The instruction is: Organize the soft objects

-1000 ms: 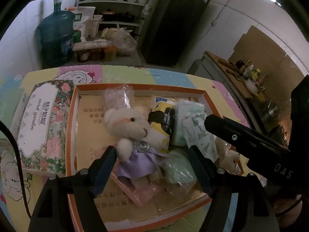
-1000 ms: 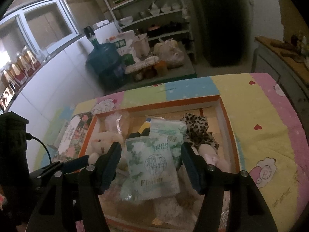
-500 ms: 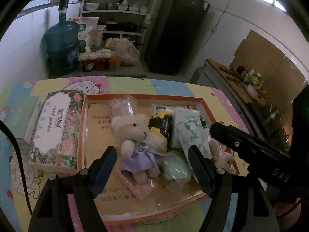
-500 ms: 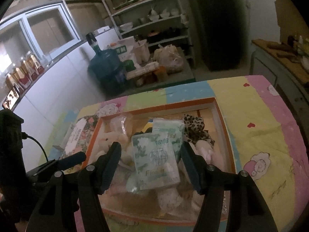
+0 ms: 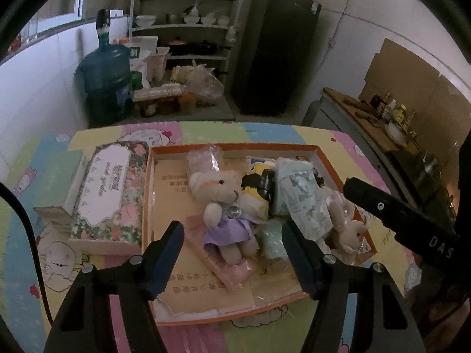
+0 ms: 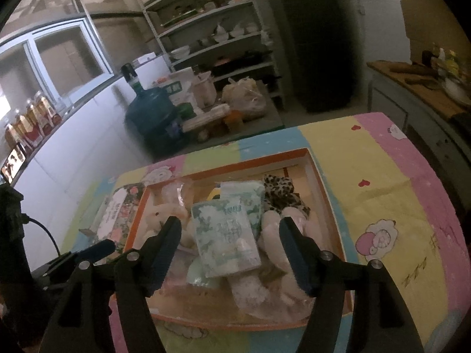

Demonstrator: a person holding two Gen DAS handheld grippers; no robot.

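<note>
Two grippers: both hover above the near edge of the orange box (image 5: 329, 158), neither touching anything in it.
Soft things: all gathered inside the box, which sits on the patchwork cloth (image 6: 382, 194); judging by that, the sorting looks close to done.
Bear in purple dress (image 5: 223, 203): lies on its back near the middle of the box, partly on a pink packet (image 5: 217, 261), so it is the top item and the easiest to lift from this side.
Tissue packs (image 6: 226, 235): two green-printed packs overlap, the nearer one leaning on the one behind, heaped on the toys rather than laid flat (probably dropped in, not arranged).
Pale plush toy (image 6: 282, 235): wedged against the box's right wall, beside a leopard-print cloth (image 6: 282, 191).
Floral tissue box (image 5: 109, 194): outside the orange box, touching its left wall; it is stiff, which may be why it stays out.
Left gripper (image 5: 232, 235): fingers spread wide, empty, aimed down and forward at the bear.
Right gripper (image 6: 229, 229): fingers likewise apart and empty, framing the nearer tissue pack from above.
</note>
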